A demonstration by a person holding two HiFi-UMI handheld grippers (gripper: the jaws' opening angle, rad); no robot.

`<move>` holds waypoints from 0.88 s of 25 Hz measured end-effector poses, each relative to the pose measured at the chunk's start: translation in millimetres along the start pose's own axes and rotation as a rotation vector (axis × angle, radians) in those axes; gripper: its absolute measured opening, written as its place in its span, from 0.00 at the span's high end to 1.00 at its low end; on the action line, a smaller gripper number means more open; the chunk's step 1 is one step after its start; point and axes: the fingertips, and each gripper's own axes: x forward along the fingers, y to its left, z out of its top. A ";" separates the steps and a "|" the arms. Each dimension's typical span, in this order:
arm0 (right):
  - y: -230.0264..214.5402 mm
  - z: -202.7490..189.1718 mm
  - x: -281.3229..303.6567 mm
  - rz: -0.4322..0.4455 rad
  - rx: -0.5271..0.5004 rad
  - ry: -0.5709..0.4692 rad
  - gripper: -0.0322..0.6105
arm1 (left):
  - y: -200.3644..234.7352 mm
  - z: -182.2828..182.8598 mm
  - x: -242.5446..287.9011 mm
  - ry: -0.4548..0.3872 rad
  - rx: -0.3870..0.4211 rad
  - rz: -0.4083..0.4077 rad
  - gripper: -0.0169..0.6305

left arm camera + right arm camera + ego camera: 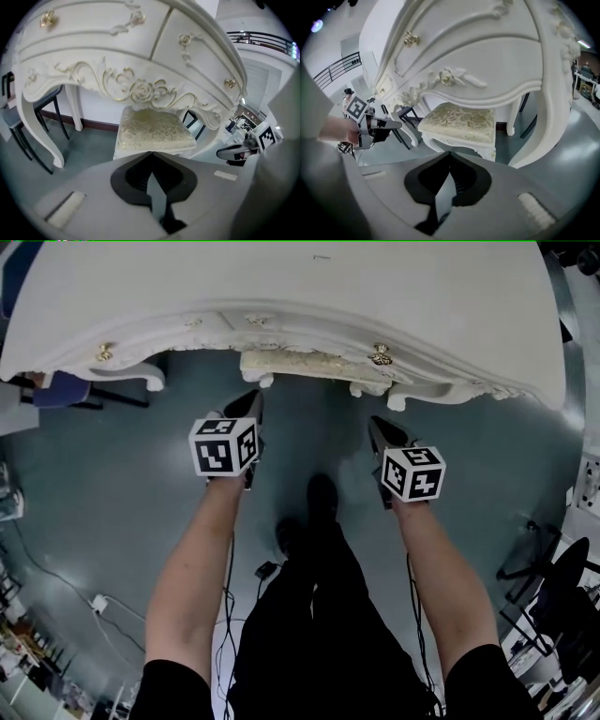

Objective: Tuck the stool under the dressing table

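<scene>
The left tongs (251, 401) and the right tongs (377, 423) are both pressed together with nothing between them: in each gripper view the dark ribbed pads meet in a thin seam at the tip (151, 153) (450, 153). Each carries a white cube with black square markers, one on the left (225, 446) and one on the right (413, 472). Just ahead of both tips, and touched by neither, stands the stool (154, 129) (459, 123). It has a square padded seat in cream fabric with a pale gold leaf pattern, on a white carved frame with curved legs. It sits in the knee gap beneath the dressing table (281, 287); from the head view only its front edge (291, 365) shows, ahead of the tongs and between them. The dressing table (117, 51) (487, 56) rises above and beyond the tongs, glossy white and bow-fronted. It has a scalloped apron with a gilded carved rose (140, 91), small brass drawer knobs (104, 353) and scrolled cabriole legs. Under the tongs lies a smooth teal-grey floor (112, 484).
</scene>
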 end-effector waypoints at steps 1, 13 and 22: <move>9.5 2.5 -12.9 0.011 -0.008 0.002 0.95 | -3.7 5.2 -15.5 -0.004 0.006 0.001 0.95; 117.0 31.5 -156.6 0.099 -0.050 -0.010 0.95 | -64.8 43.7 -188.1 -0.077 -0.027 -0.020 0.95; 149.9 41.0 -232.5 0.098 -0.014 -0.045 0.95 | -92.1 49.6 -276.7 -0.130 0.014 -0.009 0.95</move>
